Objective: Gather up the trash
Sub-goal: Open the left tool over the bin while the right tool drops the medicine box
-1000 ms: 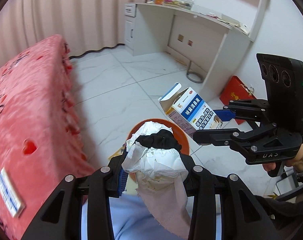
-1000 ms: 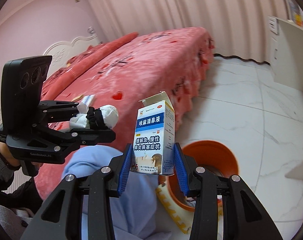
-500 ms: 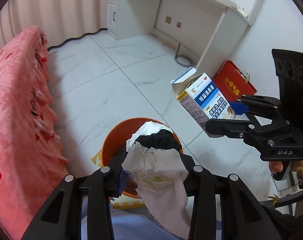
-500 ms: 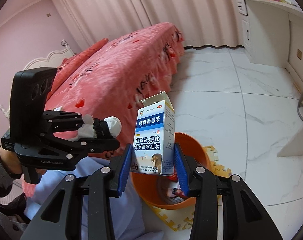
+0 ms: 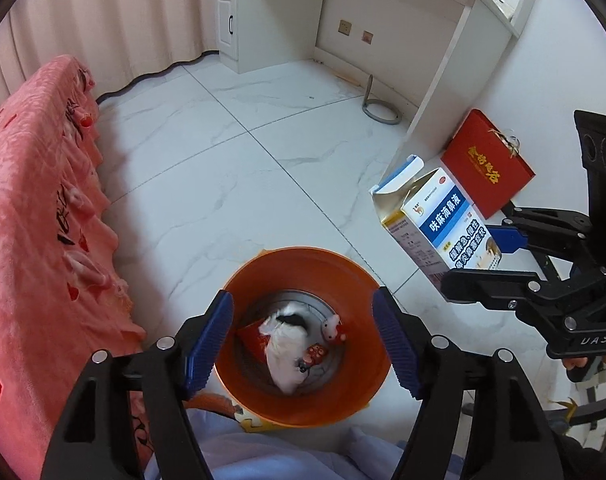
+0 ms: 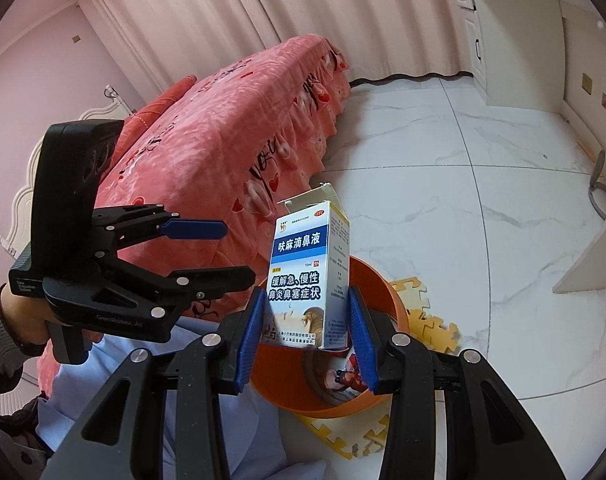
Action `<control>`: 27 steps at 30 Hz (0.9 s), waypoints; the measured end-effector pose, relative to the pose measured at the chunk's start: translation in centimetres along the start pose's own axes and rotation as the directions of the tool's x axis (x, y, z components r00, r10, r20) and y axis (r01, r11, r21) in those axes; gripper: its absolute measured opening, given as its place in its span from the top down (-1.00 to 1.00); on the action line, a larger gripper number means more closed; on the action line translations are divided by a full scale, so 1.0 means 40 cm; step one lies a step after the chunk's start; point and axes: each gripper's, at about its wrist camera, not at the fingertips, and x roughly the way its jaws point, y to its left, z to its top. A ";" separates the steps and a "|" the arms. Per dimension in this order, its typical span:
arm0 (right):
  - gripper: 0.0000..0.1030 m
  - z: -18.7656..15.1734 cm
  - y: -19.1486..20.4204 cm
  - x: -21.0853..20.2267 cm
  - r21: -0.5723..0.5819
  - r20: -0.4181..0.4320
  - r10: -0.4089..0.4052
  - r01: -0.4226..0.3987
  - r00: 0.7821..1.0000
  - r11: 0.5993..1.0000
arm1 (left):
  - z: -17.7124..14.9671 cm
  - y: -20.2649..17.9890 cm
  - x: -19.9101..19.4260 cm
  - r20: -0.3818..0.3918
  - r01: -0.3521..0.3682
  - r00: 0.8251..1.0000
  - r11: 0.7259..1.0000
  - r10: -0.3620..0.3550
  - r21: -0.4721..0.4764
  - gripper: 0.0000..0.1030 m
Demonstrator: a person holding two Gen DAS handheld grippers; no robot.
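An orange bin [image 5: 303,268] stands on the white floor below me. A crumpled white tissue wad with a black band [image 5: 285,340] lies at its bottom among small red scraps. My left gripper [image 5: 303,336] hangs open and empty right above the bin's mouth. My right gripper [image 6: 307,330] is shut on a blue and white medicine box [image 6: 309,276] with its top flap open, held upright just above the bin's rim [image 6: 387,292]. The box [image 5: 439,228] and right gripper [image 5: 499,260] also show to the right of the bin in the left wrist view.
A bed with a pink-red cover [image 5: 31,216] lies to the left of the bin. A white desk [image 5: 383,12] stands against the far wall, with a red gift box [image 5: 487,164] leaning by its side panel. Yellow foam mat pieces [image 6: 427,316] lie under the bin.
My left gripper has opened and the tissue wad has dropped into the bin. Both grippers have moved over the bin. The right gripper still grips the medicine box.
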 end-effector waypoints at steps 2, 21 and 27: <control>0.19 0.003 0.002 0.008 -0.005 -0.007 0.002 -0.002 1.000 1.000 | -0.001 0.002 0.002 -0.010 -0.011 1.000 1.000 0.011 -0.004 -0.41; -0.15 0.053 0.074 0.078 -0.060 -0.010 -0.020 0.020 1.000 0.998 | -0.041 0.049 -0.033 -0.024 -0.037 0.999 0.997 0.035 -0.074 -0.50; -0.15 0.044 0.089 0.081 -0.068 -0.026 -0.022 0.020 0.999 0.997 | -0.060 0.056 -0.041 -0.025 -0.041 0.999 0.995 0.039 -0.088 -0.50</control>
